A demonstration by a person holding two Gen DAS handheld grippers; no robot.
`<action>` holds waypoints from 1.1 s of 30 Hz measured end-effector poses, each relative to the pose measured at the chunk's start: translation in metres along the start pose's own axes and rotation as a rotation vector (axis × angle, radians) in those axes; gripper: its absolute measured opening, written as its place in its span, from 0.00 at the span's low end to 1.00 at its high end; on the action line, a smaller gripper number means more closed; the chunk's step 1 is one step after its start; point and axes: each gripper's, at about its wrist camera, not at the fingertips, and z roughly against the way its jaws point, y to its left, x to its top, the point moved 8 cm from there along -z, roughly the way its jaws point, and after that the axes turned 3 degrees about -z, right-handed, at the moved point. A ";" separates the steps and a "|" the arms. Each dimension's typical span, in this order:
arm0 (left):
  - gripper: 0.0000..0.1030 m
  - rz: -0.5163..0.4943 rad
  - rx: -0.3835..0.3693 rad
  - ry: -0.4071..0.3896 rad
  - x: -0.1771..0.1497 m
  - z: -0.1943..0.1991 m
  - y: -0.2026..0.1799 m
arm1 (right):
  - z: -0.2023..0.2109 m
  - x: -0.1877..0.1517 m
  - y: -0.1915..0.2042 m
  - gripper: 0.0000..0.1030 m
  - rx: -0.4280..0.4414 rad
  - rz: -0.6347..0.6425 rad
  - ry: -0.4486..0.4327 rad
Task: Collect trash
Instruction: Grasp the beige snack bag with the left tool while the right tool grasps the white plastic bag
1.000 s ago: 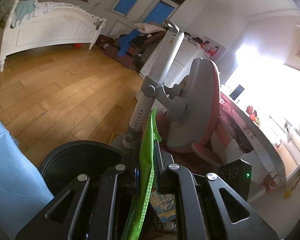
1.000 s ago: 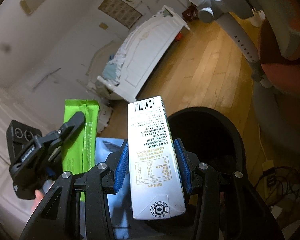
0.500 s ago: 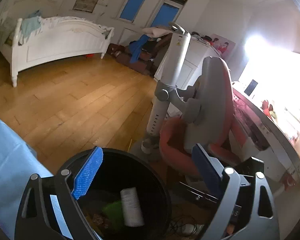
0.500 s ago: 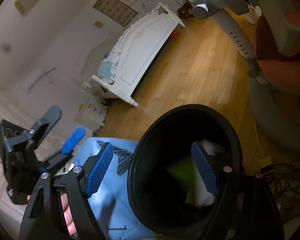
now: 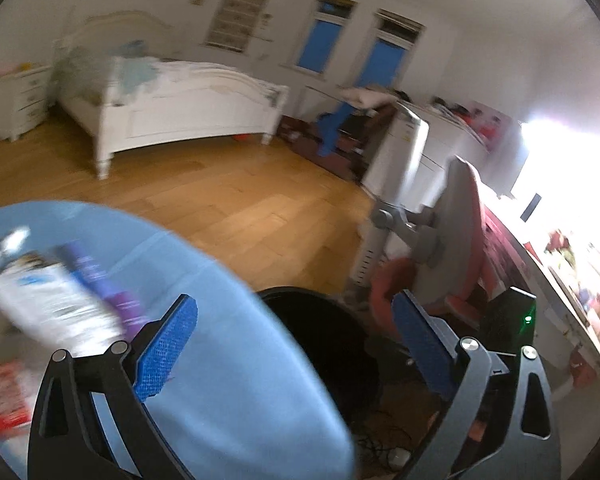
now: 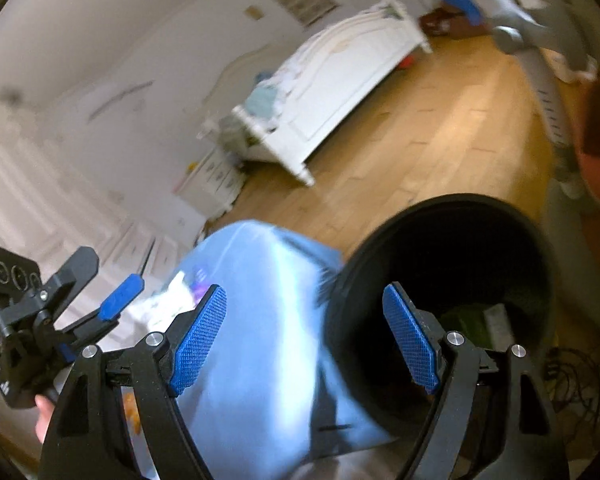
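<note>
A black round trash bin stands on the wood floor beside a light-blue covered table. Inside the bin lie a green wrapper and a white carton. My right gripper is open and empty above the table edge and bin rim. My left gripper is open and empty over the blue table, with the bin just beyond; it also shows in the right wrist view. A blurred white and purple package lies on the table at the left, and red packaging lies nearer.
A grey and pink desk chair stands right of the bin, with a desk beyond. Cables lie on the floor by the bin. A white bed and nightstand stand across the wood floor.
Both grippers opened and dropped the green wrapper and the white carton into the bin. Both have since swung left, away from the bin and over the blue table.
</note>
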 end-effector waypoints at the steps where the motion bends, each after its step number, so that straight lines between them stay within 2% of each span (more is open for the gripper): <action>1: 0.94 0.015 0.021 -0.004 0.000 0.008 0.010 | -0.006 -0.003 0.012 0.78 0.008 0.024 0.016; 9: 0.94 0.161 0.238 -0.077 -0.012 0.100 0.135 | -0.061 -0.030 0.113 0.78 0.084 0.226 0.153; 12: 0.94 0.264 0.327 -0.085 -0.021 0.127 0.197 | -0.084 -0.041 0.147 0.78 0.097 0.332 0.203; 17: 0.93 0.323 0.412 -0.051 -0.028 0.130 0.261 | -0.122 -0.054 0.190 0.77 0.087 0.461 0.251; 20: 0.93 0.330 0.426 -0.030 -0.027 0.120 0.283 | -0.144 -0.058 0.204 0.71 0.059 0.530 0.266; 25: 0.88 0.318 0.436 0.016 -0.019 0.099 0.313 | -0.167 -0.057 0.209 0.71 0.021 0.590 0.273; 29: 0.73 0.313 0.447 0.071 -0.022 0.085 0.330 | -0.186 -0.058 0.208 0.65 -0.008 0.610 0.292; 31: 0.60 0.337 0.435 0.095 -0.025 0.076 0.335 | -0.191 -0.058 0.204 0.59 -0.012 0.602 0.304; 32: 0.57 0.340 0.438 0.093 -0.026 0.075 0.337 | -0.193 -0.057 0.203 0.56 -0.010 0.599 0.305; 33: 0.47 0.329 0.447 0.082 -0.025 0.075 0.338 | -0.194 -0.057 0.202 0.54 -0.004 0.596 0.305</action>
